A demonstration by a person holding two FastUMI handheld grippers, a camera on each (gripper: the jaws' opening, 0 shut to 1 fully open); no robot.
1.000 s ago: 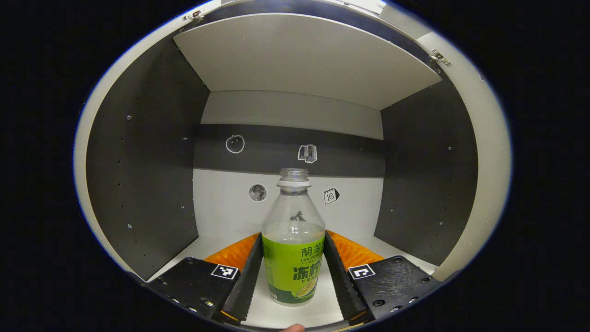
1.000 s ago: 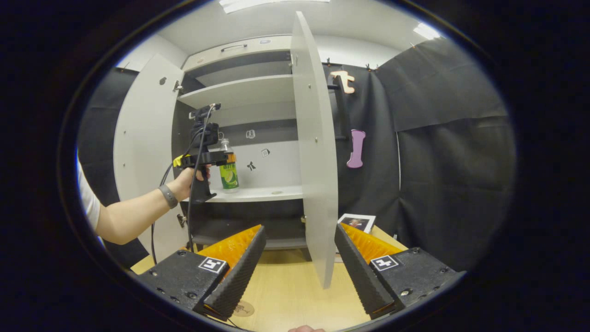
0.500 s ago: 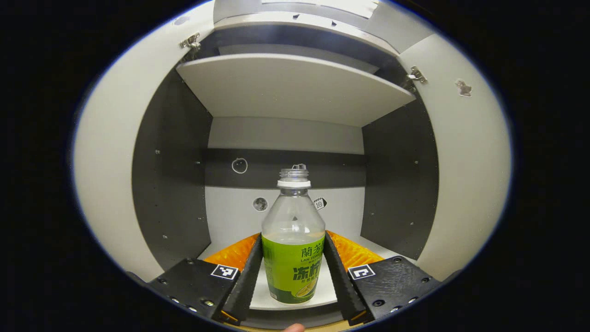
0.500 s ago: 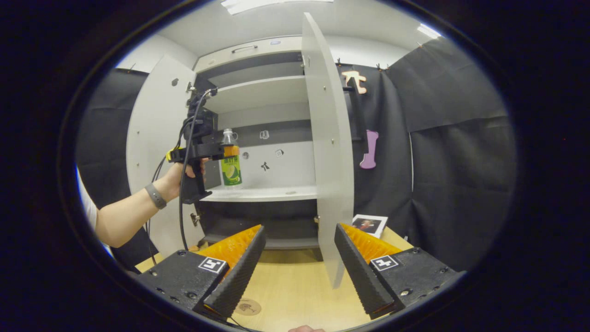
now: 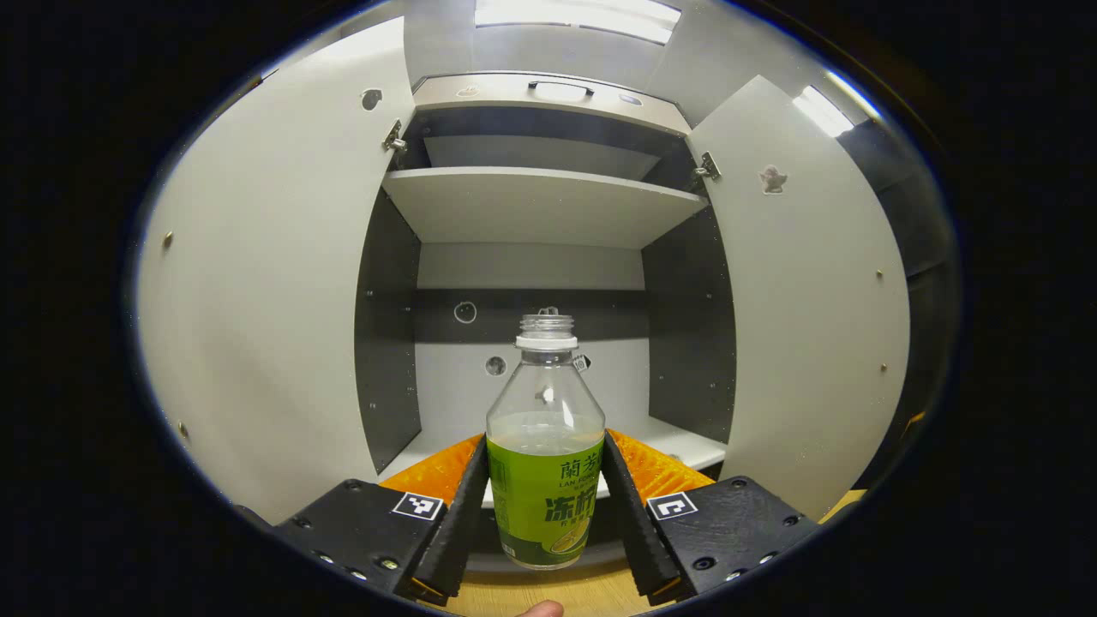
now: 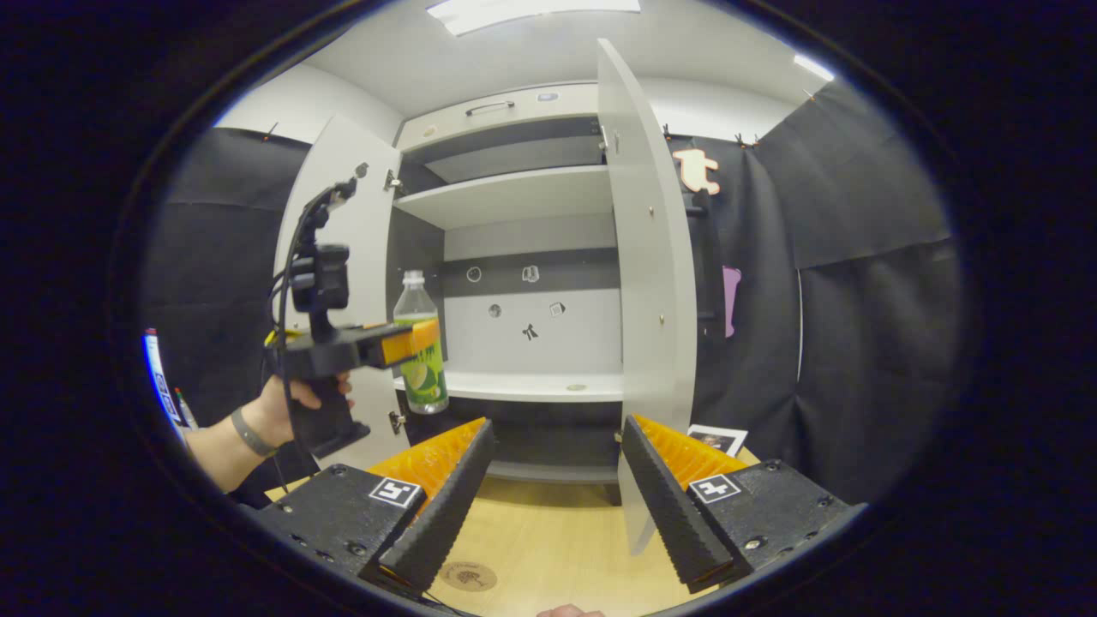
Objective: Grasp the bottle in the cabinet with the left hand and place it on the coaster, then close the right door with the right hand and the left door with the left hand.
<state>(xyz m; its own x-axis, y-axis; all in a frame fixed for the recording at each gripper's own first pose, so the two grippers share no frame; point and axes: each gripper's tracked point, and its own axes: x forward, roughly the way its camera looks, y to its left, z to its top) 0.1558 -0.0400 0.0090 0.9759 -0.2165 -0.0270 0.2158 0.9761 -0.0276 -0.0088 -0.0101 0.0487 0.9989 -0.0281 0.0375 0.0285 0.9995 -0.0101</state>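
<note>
I am gripping the green-labelled bottle point(image 5: 546, 480) upright in my left gripper point(image 5: 545, 514), both fingers pressing its label, clear of the cabinet shelf point(image 6: 514, 387), while my right gripper point(image 6: 555, 488) is waiting wide open and empty above the coaster point(image 6: 469, 576).

A pale wooden table point(image 6: 548, 531) is sitting in front of a tall grey cabinet point(image 6: 514, 197), whose back panel is carrying small stickers point(image 6: 530, 274). Black cloth point(image 6: 857, 291) is hanging to the right of the cabinet, while ceiling lights point(image 6: 531, 8) are glowing above it. A framed picture point(image 6: 716, 440) is lying near the cabinet's base.
</note>
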